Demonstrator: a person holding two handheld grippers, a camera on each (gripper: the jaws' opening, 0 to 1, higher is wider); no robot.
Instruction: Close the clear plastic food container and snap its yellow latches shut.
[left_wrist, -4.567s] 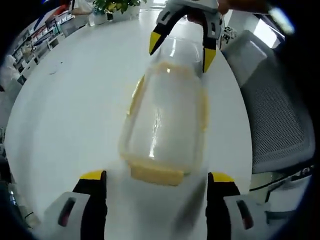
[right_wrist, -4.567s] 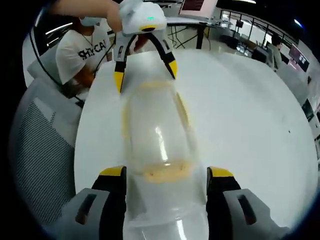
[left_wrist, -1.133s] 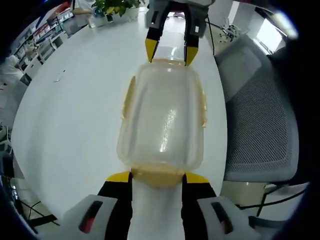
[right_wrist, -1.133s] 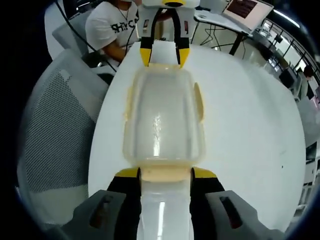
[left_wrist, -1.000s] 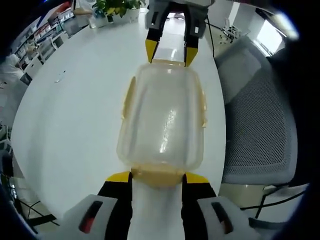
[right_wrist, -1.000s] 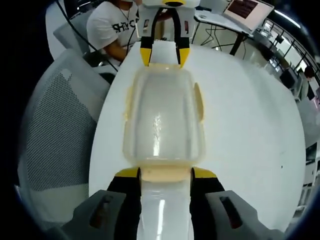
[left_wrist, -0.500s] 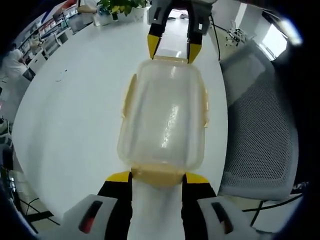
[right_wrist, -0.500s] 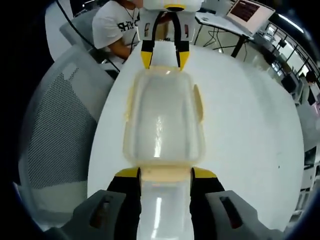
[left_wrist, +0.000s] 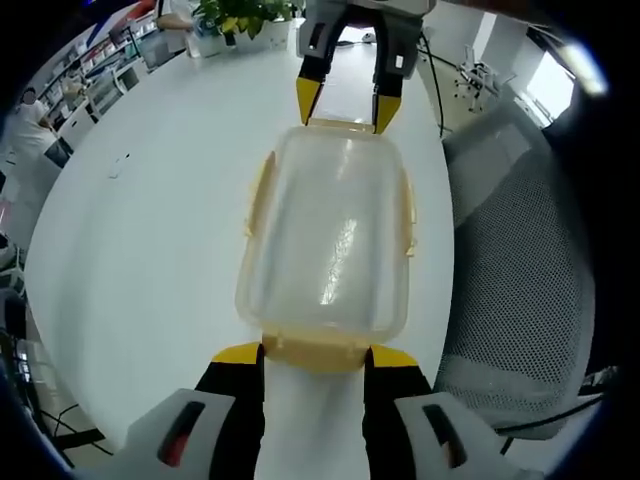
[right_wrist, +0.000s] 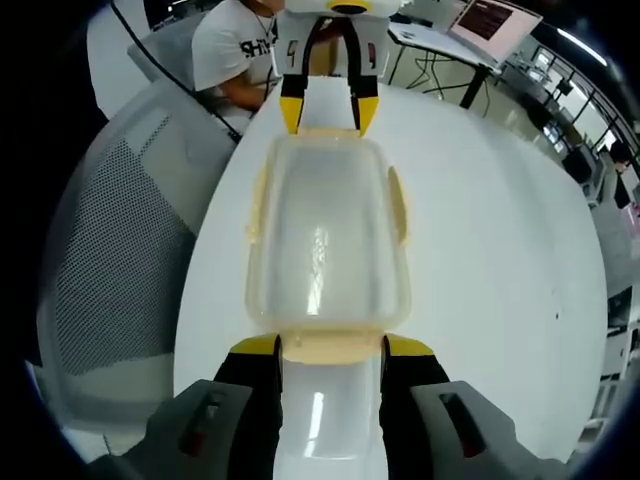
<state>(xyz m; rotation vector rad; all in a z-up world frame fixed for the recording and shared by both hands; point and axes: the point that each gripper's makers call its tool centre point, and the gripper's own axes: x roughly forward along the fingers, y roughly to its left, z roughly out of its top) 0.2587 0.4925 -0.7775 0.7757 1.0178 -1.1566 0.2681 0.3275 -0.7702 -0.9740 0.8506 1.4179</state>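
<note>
Over the round white table (left_wrist: 150, 230), your left gripper (left_wrist: 313, 355) and right gripper (right_wrist: 331, 348) each clamp an opposite yellow end latch (left_wrist: 314, 352) of the clear rectangular plastic food container (left_wrist: 328, 235).

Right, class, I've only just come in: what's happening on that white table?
A person holds a clear plastic food container with a two-jaw gripper at each end. The left gripper closes on the yellow latch at one end; the right gripper closes on the opposite end latch. The lid is on, over the round white table. A grey mesh chair stands alongside.
</note>
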